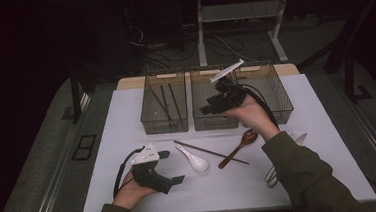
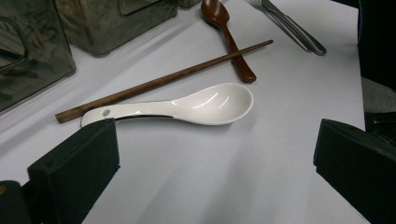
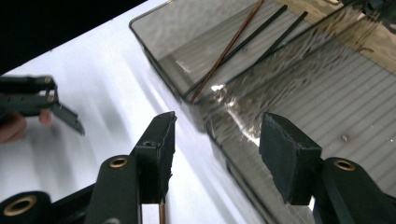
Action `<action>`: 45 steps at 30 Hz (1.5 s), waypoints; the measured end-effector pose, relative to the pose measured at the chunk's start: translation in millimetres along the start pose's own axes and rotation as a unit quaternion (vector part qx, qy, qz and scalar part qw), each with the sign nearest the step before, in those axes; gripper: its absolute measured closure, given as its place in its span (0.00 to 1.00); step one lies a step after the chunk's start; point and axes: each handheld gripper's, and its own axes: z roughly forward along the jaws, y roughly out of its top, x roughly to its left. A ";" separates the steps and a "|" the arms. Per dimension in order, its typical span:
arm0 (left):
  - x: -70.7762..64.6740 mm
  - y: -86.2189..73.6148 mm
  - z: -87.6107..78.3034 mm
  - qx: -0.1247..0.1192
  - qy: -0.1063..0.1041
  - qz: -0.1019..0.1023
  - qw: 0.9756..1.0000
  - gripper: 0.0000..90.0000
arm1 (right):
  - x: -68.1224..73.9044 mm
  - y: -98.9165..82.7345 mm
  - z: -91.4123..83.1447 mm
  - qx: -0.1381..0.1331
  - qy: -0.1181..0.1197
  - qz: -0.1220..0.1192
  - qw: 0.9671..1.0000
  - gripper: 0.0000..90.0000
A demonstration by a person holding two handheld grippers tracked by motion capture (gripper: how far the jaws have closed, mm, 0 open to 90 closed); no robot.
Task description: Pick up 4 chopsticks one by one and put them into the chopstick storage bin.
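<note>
Both grippers stood open and empty: the left gripper [image 2: 215, 154] near the white ceramic spoon [image 2: 187, 106], the right gripper [image 3: 217, 154] above the smoky plastic bins [image 3: 299, 84].

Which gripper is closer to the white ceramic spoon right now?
Left. The left gripper sits on the table just beside the white spoon, jaws open toward it. The right gripper is farther away, up over the middle bin.

Three bins [image 1: 217, 120] stand side by side across the centre of the table [image 1: 126, 115], chopsticks [image 1: 168, 102] in the leftmost, while below them lie, left to right, a soup spoon [image 1: 193, 159], a chopstick [image 1: 206, 151], a wooden spoon [image 1: 239, 147].
</note>
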 end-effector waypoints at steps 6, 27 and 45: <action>2.5 -1.5 -2.6 0.004 0.009 0.006 1.000 0.00 | 1.0 -20.8 -14.7 -0.008 0.010 -0.011 1.000 0.50; 2.0 -2.1 -2.6 0.006 0.012 0.006 1.000 0.00 | 5.6 -100.4 -45.1 0.003 0.033 -0.025 0.999 0.55; 1.7 -2.3 -1.4 0.012 0.011 0.010 1.000 0.00 | 12.6 -146.4 -46.4 0.059 0.035 -0.040 0.997 0.64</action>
